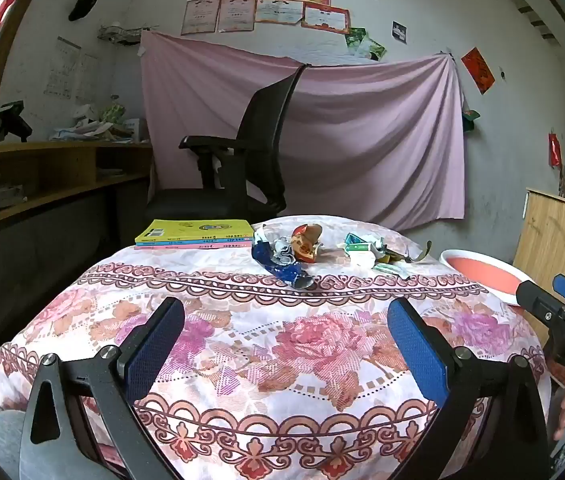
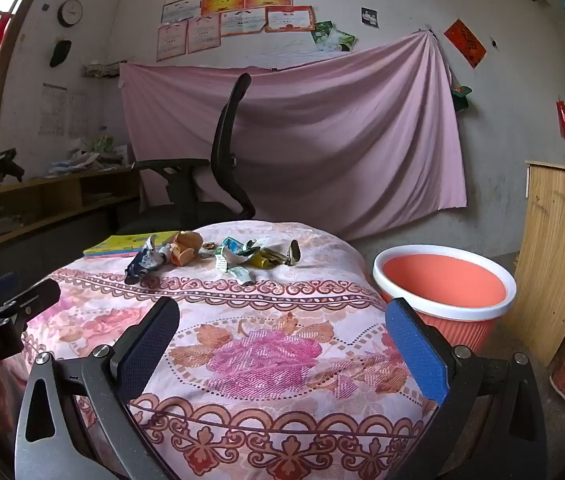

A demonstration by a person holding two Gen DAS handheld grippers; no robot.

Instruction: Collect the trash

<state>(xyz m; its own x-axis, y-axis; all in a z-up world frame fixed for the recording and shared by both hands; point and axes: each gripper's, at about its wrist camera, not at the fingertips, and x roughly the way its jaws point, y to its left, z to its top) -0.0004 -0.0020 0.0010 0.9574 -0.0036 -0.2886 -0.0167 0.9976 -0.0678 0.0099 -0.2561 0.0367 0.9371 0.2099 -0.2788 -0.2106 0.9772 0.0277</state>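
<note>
Both the left gripper (image 1: 286,344) and right gripper (image 2: 282,344) hover wide open and empty over the near table edge; the trash (image 2: 218,258) lies ahead at the far side, strewn crosswise; the bin (image 2: 444,288) stands right, nearer the right gripper.

Tablecloth (image 2: 266,344) is showing a pink and magenta rose print on white, with red-brown scrolled borders. Bin (image 2: 442,280) is showing coral-orange under a white rim. Books (image 1: 194,234) are showing yellow, blue and pink covers. Crumpled wrapper (image 1: 278,262) is showing dark blue. Hanging sheet (image 1: 342,128) is showing plain pink. Gripper pads (image 2: 416,352) are showing blue.
</note>
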